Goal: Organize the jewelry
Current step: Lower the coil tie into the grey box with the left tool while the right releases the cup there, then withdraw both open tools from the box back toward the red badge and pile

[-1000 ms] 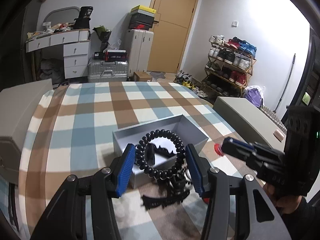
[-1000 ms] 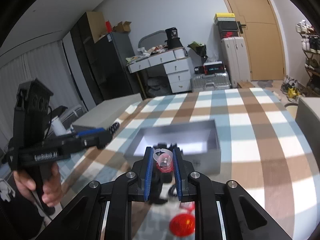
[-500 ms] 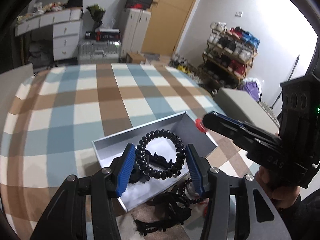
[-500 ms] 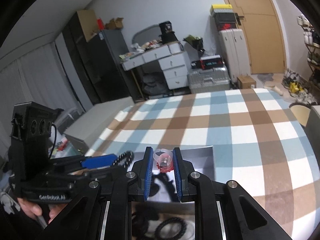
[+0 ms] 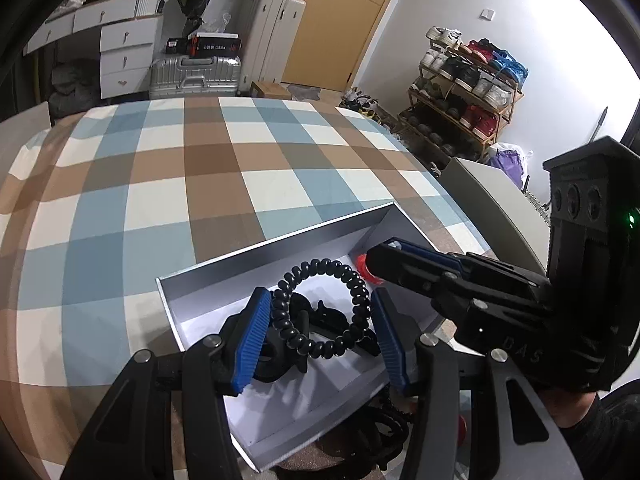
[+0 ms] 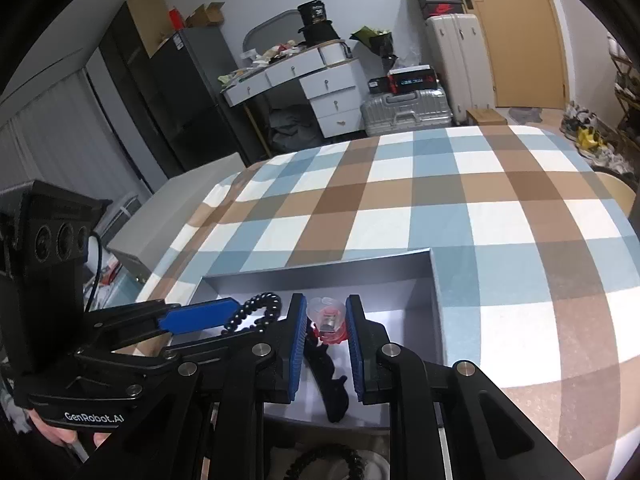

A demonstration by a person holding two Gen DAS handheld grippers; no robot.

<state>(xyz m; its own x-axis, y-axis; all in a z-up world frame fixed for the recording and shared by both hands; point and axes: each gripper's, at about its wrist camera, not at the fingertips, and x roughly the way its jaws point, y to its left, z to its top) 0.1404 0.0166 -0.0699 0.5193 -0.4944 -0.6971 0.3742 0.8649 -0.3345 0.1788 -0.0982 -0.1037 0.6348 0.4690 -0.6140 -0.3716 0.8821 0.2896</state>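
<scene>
1. There are two grippers and one grey box (image 5: 280, 248) on the checked cloth (image 5: 160, 184).
2. The left gripper (image 5: 320, 332) holds one black coil bracelet (image 5: 320, 308) between its blue pads, jaws fairly wide, above the box near its front edge.
3. The right gripper (image 6: 327, 340) is closed narrowly on one small red and clear piece (image 6: 328, 318), above the box's middle.
4. One black clip (image 6: 332, 380) lies on the box floor under the right gripper.

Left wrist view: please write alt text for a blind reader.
The left gripper holds a black coil band over an open grey box on a checked cloth. The right gripper reaches in with a red piece.
</scene>
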